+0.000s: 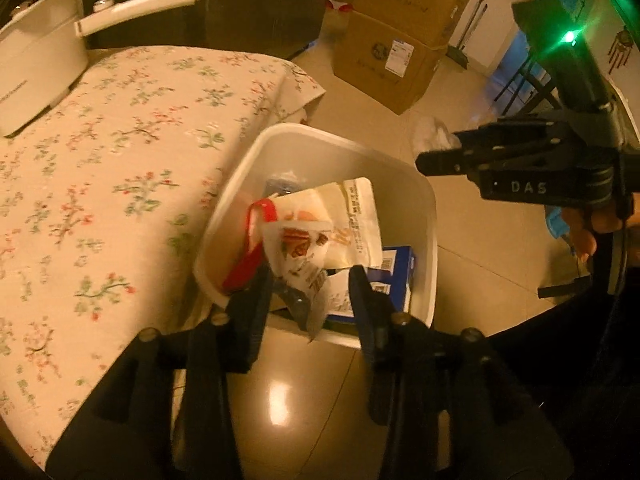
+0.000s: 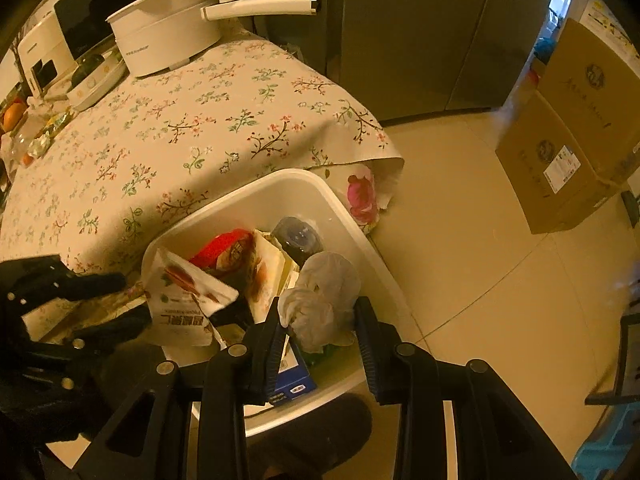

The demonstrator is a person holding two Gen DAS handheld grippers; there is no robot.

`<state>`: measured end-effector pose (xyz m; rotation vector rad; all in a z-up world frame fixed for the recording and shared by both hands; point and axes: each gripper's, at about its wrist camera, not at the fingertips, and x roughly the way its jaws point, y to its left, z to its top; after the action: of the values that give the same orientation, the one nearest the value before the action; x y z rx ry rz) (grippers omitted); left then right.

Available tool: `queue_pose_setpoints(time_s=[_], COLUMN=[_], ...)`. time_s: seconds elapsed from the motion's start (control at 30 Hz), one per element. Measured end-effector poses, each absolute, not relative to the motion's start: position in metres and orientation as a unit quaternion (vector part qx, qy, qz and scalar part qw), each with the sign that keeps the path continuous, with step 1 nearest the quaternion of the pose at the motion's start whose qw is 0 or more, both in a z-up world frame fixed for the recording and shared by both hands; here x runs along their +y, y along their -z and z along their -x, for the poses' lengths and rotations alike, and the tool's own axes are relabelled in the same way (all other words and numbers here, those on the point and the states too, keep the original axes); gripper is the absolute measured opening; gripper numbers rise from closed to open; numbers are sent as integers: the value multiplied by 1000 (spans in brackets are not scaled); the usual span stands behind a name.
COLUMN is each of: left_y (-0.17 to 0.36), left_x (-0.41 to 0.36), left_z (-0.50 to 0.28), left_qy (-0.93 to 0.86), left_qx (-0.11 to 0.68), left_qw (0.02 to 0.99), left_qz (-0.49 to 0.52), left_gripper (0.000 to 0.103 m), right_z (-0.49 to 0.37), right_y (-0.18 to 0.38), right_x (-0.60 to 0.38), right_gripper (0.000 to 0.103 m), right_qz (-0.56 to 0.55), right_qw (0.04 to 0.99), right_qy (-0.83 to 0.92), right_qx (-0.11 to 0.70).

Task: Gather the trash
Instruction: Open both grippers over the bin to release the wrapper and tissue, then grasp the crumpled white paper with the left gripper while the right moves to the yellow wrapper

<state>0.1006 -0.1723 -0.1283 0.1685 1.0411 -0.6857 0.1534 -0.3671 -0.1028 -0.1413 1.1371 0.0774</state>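
Left tool point(image 1: 308, 280) over the white trash bin point(image 2: 356, 216), jaws parted, snack wrapper point(image 1: 304, 256) loose between them, dropping. Right tool point(image 2: 320, 320) above same bin, pinching crumpled tissue point(image 2: 324, 292), ready for release. Bin tucked beside floral-clothed desk point(image 2: 180, 128).

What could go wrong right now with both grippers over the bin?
1. The snack wrapper hangs loose between the open left gripper fingers near the white bin rim; it might drop onto the floor.
2. The crumpled tissue in the right gripper could cling to a pad on release.
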Motion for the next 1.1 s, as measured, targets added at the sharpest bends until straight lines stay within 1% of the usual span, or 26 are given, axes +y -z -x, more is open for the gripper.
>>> queue_pose_setpoints(time_s=[0.07,0.13,0.3,0.37,0.43,0.47,0.5,0.53,0.77,1.1], left_y=[123,119,108,103,100,99,98,97,93,86], left_x=[-163,-154,-128,-115,-103,-94,-89,-83,-42,21], left_z=[-99,-98,-97,-97,-98,-98,-99,-100,-100,-98], left_qy=[312,302,279,266,254,245,238,230,184,116], left_qx=[484,479,472,470,468,468,469,469,471,469], left_qw=[814,820,832,838,843,846,848,850,862,875], left_qz=[-81,-83,-85,-81,-74,-69,-66,-62,-40,-9], left_gripper=[51,56,61,66,70,72,73,75,82,84], right_z=[-155,-158,-170,-175,-181,-183,-184,-185,-186,-189], right_y=[105,107,114,114,112,111,109,107,99,86], right_x=[-364,-360,-351,-348,-347,-348,-348,-349,-348,-317], right_gripper=[36,36,36,36,48,52,60,66,71,73], right_qz=[70,74,68,59,43,35,25,17,-2,14], right_qw=[837,834,827,826,825,825,826,827,832,840], right_qy=[-40,-43,-48,-48,-42,-40,-37,-35,-27,-44], right_qx=[542,545,557,558,562,563,562,560,555,541])
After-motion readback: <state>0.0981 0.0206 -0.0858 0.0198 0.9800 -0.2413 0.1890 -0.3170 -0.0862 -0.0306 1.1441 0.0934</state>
